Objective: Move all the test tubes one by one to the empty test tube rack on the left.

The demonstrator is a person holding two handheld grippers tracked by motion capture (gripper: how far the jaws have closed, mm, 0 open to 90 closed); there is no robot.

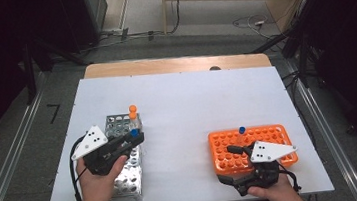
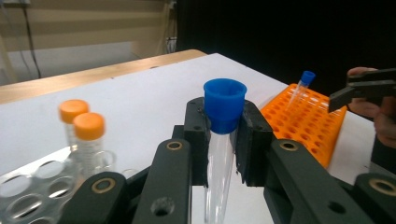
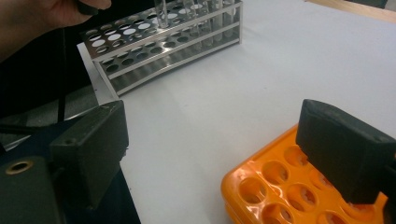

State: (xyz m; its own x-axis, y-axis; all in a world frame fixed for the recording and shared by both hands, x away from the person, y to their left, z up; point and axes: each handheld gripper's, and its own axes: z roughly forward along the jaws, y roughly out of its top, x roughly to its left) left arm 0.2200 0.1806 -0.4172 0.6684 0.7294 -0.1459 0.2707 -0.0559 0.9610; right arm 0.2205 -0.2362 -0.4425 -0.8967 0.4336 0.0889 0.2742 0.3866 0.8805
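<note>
My left gripper (image 1: pixel 132 138) hovers over the steel tube rack (image 1: pixel 126 174) at the table's left, shut on a clear blue-capped tube (image 2: pixel 224 105) just under its cap. In the left gripper view the gripper (image 2: pixel 223 140) holds that tube upright. Two orange-capped tubes (image 1: pixel 132 111) stand at the rack's far end (image 2: pixel 81 126). My right gripper (image 1: pixel 231 165) is open at the front left corner of the orange rack (image 1: pixel 270 136); its jaws (image 3: pixel 219 154) stand wide apart with nothing between them. A second blue-capped tube (image 1: pixel 242 133) stands in the orange rack (image 2: pixel 308 121).
A white sheet (image 1: pixel 187 104) covers the table, with a wooden strip (image 1: pixel 173 65) bare along the far edge. Metal rails (image 1: pixel 7 163) run along the floor on both sides. Cables (image 1: pixel 254 22) lie on the floor beyond the table.
</note>
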